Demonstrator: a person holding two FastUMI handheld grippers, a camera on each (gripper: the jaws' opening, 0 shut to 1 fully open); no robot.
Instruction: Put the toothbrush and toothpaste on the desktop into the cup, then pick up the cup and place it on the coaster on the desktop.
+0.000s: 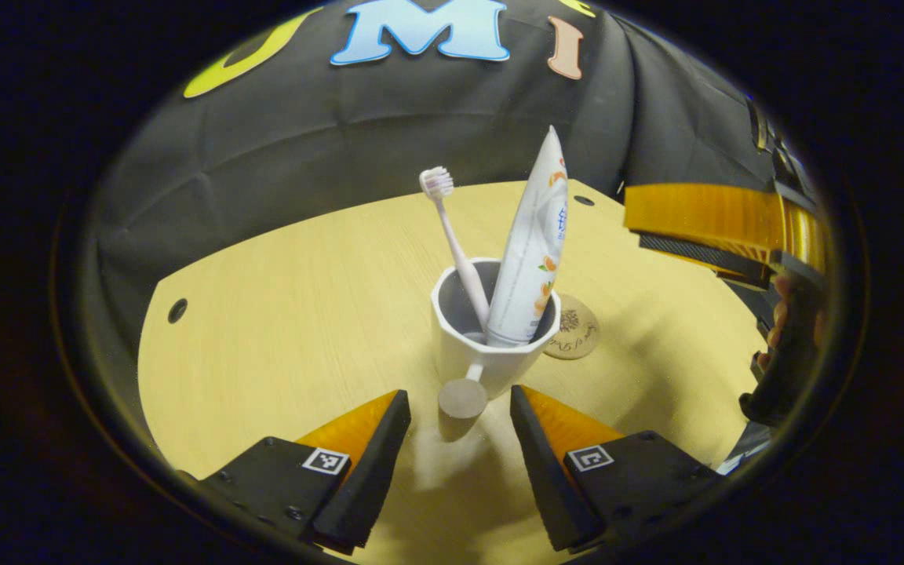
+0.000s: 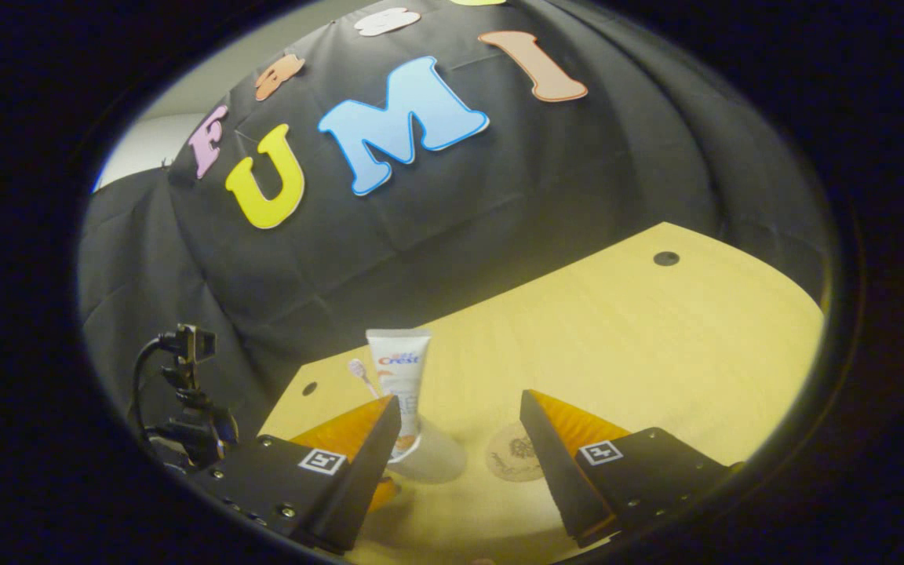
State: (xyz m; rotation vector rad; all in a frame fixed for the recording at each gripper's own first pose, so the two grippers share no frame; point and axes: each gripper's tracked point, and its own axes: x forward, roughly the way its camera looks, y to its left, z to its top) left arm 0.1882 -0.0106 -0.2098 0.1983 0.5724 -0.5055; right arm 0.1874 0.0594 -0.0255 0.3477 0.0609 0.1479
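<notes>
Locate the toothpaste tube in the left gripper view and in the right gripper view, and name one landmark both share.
Left gripper view: the toothpaste tube stands at centre, tilted in the cup beside the toothbrush.
Right gripper view: the tube is lower centre-left, partly behind that gripper's left finger.
Shared landmark: the round coaster on the desktop, just right of the tube.

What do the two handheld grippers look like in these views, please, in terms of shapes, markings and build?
The left gripper has two wedge-shaped fingers on blocky black mounts with visible screws, each mount carrying a small square black-and-white tag. The right gripper is built the same way, with the same square tags. Seen from the left gripper view, the right gripper's body is a ribbed orange shell with black parts, and a hand is on its dark grip.
</notes>
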